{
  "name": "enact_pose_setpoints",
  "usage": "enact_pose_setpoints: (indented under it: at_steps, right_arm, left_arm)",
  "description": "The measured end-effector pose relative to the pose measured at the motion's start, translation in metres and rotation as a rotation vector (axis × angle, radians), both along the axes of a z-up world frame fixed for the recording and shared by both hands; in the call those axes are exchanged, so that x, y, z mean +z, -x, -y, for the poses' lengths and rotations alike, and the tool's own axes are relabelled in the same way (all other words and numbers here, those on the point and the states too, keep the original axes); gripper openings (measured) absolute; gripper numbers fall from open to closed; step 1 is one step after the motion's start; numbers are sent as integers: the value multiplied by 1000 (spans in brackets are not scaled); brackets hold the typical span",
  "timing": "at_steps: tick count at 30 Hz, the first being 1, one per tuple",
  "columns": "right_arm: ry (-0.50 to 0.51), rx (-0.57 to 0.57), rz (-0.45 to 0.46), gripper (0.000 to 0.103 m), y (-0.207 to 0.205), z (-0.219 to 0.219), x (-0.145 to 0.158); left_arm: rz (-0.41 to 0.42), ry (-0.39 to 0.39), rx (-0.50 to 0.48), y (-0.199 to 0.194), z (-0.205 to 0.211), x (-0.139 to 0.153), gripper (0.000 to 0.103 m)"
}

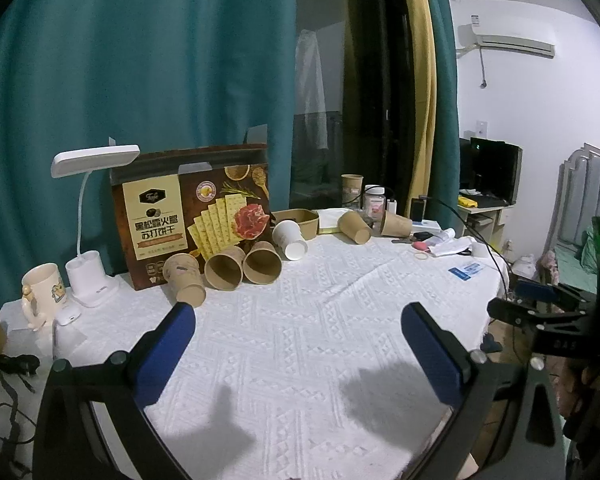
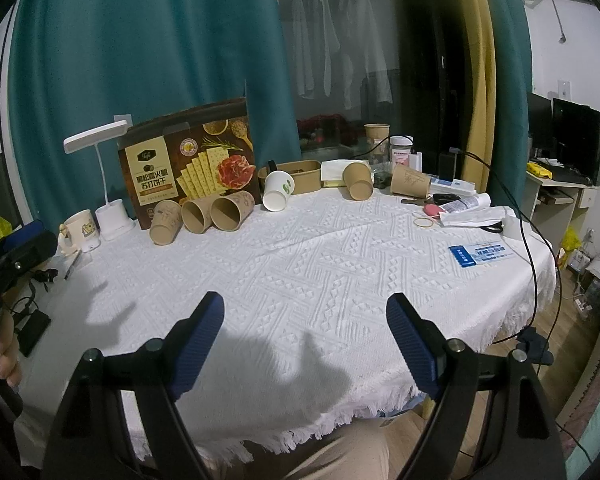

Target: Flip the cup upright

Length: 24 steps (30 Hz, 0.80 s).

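Observation:
Several paper cups lie on their sides at the back of the white tablecloth (image 1: 300, 340). Three brown ones (image 1: 224, 268) lie before a cracker box (image 1: 192, 212); they also show in the right wrist view (image 2: 198, 216). A white cup (image 1: 290, 240) (image 2: 278, 192) lies beside them. Two more brown cups (image 1: 354, 227) (image 2: 358, 180) lie further right. My left gripper (image 1: 298, 316) is open and empty above the cloth, well short of the cups. My right gripper (image 2: 305, 308) is open and empty over the front of the table. It also shows in the left wrist view (image 1: 540, 300).
A white desk lamp (image 1: 92, 216) and a cream mug (image 1: 44, 292) stand at the left. A brown bowl (image 1: 298, 220), an upright brown cup (image 1: 352, 188) and a jar (image 1: 374, 200) stand at the back. A blue card (image 2: 480, 254), a cable (image 2: 528, 240) and small clutter lie right.

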State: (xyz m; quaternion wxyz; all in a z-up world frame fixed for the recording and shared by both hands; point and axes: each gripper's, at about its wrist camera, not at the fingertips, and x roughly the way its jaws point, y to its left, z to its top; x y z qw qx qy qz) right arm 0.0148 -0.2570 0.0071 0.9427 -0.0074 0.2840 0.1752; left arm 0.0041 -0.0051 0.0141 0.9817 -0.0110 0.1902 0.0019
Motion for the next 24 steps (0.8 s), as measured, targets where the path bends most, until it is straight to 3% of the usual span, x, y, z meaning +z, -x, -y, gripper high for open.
enact_pose_setpoints:
  at_steps: [11, 15, 18, 22, 24]
  right_arm:
    - [-17, -12, -33, 81, -22, 6, -10]
    - [-24, -48, -87, 81, -51, 18, -25]
    - [-15, -89, -135, 81, -79, 31, -37]
    - [-13, -168, -177, 81, -118, 58, -51]
    - [-9, -207, -192, 81, -139, 74, -56]
  left_arm:
    - [-38, -38, 21, -24, 4, -8, 103]
    - [-121, -24, -88, -62, 7, -22, 103]
    - [-252, 33, -190, -109, 7, -42, 103]
    - [-354, -118, -206, -170, 28, -64, 103]
    - [-384, -151, -200, -193, 34, -70, 103]
